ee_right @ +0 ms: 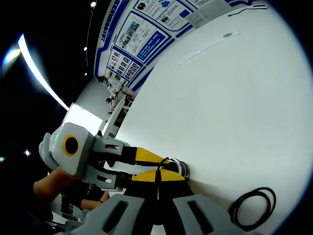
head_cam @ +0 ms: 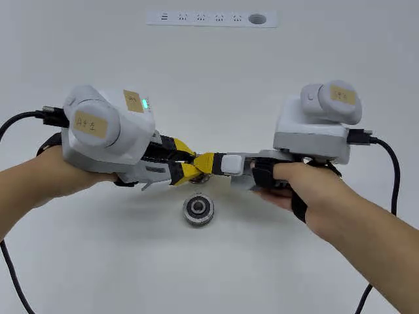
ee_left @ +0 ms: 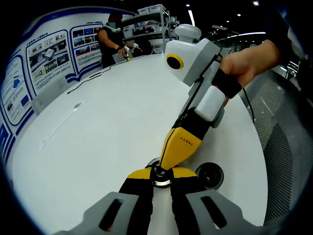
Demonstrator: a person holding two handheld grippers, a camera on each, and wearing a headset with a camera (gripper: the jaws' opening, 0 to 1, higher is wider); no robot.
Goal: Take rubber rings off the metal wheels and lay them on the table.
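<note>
A broad white worktop [head_cam: 209, 78] runs across the scene. Behind it, in the left gripper view, stands a wall of blue-framed display posters [ee_left: 46, 54], and a person [ee_left: 108, 41] is at the far end of the surface. A long white power strip [head_cam: 211, 18] lies flat at the far edge of the worktop.

The left hand [head_cam: 72, 176] and the right hand [head_cam: 294, 186] each grip a bulky grey-and-white tool, and black cables trail from both. The two tools point at each other and meet above the middle of the worktop.

The left claw [ee_left: 160, 172], black with yellow tips, is drawn in narrow and clamps a small silver metal wheel [ee_left: 160, 177] between its jaws, lifted clear of the surface. The right claw [ee_right: 157, 175] is also black and yellow, with its jaws pressed almost together. Its tips sit at the rim of that same wheel, and I cannot tell what lies between them, if anything.

A second metal wheel [head_cam: 198, 210] carries a black rubber ring [head_cam: 198, 203] around it. It rests flat on the worktop just below the joined tips, on the side nearer the person, apart from both claws.

A thin black loop [ee_right: 252, 208] lies on the worktop in the right gripper view. I cannot tell whether it is a ring or a cable.
</note>
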